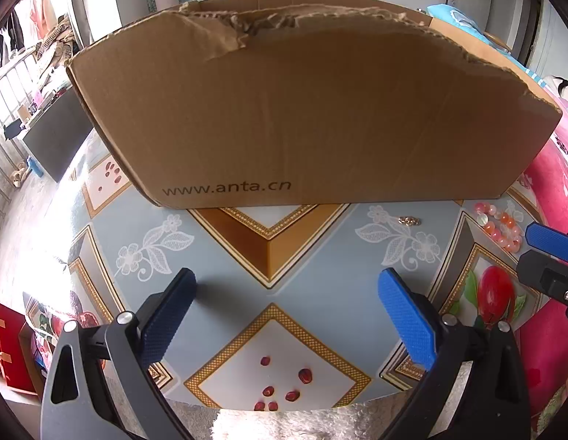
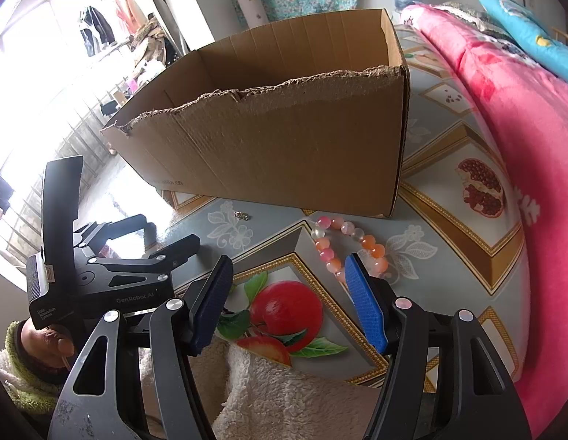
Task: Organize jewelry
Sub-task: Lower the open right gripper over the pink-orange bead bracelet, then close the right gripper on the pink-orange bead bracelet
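Right wrist view is showing the right hand-held gripper (image 2: 287, 293) hovering half-open and empty, needing to advance squarely over the bead bracelet (image 2: 348, 245) near the cardboard box (image 2: 284, 146).

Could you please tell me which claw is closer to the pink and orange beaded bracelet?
Right. The right claw hangs open just before the pink and orange beaded bracelet; the left claw hangs open farther off, bracelet to its right.

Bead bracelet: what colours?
Pink, orange and clear-white beads; the bead bracelet shows best in the right wrist view.
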A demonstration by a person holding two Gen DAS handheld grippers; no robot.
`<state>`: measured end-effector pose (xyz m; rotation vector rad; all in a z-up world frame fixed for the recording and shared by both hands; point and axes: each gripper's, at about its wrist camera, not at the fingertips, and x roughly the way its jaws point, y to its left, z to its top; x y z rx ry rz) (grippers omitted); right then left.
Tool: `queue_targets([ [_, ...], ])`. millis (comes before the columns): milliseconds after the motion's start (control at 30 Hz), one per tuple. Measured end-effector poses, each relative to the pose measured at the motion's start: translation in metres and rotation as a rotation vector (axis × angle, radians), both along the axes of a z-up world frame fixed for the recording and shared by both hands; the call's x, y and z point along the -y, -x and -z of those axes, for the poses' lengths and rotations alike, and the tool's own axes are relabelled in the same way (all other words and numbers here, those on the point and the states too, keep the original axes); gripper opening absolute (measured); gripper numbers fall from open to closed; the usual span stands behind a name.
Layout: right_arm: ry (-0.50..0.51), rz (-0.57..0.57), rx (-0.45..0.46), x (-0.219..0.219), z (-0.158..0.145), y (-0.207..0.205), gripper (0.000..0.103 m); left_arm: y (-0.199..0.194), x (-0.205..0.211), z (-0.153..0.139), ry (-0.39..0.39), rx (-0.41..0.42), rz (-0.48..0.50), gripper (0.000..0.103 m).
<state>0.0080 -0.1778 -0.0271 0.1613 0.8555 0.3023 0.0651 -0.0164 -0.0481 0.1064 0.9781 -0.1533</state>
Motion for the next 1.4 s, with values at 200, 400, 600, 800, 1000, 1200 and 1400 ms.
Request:
queue_targets([
  [200, 0.000, 0.001, 0.000, 0.000, 0.000, 0.000, 0.061, 0.000, 0.000, 0.000, 0.000, 0.000, 0.001, 0.097],
  [400, -0.001, -0.001, 0.003, 0.000, 0.000, 0.000, 0.061, 0.000, 0.000, 0.000, 0.000, 0.000, 0.001, 0.097],
  [600, 0.024, -0.006, 0.030, -0.003, 0.002, -0.002, 0.058, 0.003, 0.000, 0.001, 0.000, 0.006, 0.011, 0.097],
  [800, 0.045, -0.025, 0.018, -0.007, 0.008, -0.012, 0.039, 0.007, -0.005, 0.003, 0.007, 0.033, 0.063, 0.097],
  [1000, 0.150, -0.038, 0.021, -0.019, 0.015, -0.023, 0.027, 0.013, -0.011, 0.001, 0.021, 0.086, 0.125, 0.097],
  [1200, 0.227, -0.024, 0.044, -0.026, 0.020, -0.023, 0.008, 0.024, -0.005, -0.011, 0.093, 0.175, 0.239, 0.080],
  [1400, 0.178, -0.005, 0.033, -0.014, 0.022, -0.015, 0.007, 0.017, 0.018, -0.012, 0.114, 0.169, 0.345, 0.046],
])
